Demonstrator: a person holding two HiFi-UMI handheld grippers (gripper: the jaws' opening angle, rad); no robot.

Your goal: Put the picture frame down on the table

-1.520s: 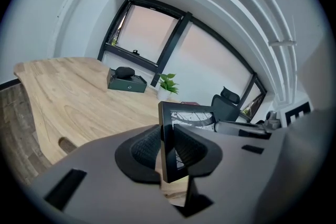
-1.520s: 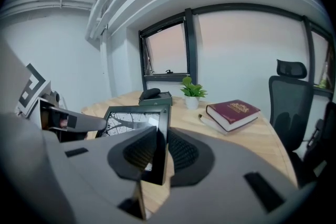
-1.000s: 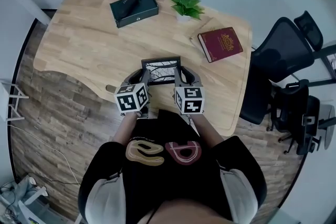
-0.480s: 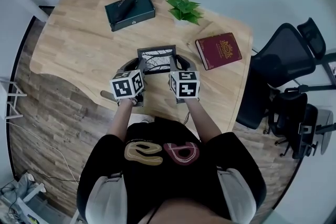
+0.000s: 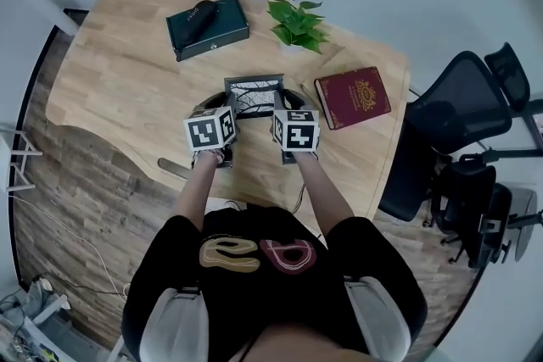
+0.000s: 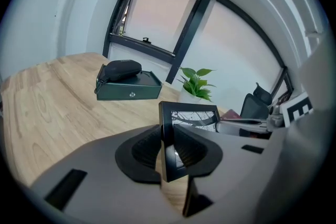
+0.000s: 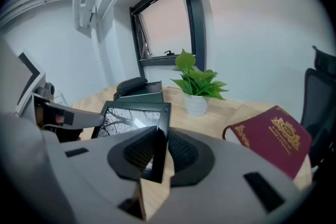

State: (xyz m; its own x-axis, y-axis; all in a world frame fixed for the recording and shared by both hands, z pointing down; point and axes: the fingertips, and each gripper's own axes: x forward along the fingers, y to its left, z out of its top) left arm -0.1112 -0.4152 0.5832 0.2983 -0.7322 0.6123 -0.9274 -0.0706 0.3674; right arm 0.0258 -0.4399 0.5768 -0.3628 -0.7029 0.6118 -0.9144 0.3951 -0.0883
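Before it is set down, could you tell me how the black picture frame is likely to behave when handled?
The picture frame looks stiff: the left hand-held gripper and the right hand-held gripper each pinch one side edge, yet it spans flat between them. Its pane shows a glint, so probably glazed and fragile. Being thin, it may tip if stood upright.

from the head we look steeply down on the table (image 5: 119,72). our two gripper views sit low and close, facing the window (image 6: 157,18) across it; both share the frame (image 7: 131,114) and plant (image 7: 197,81).
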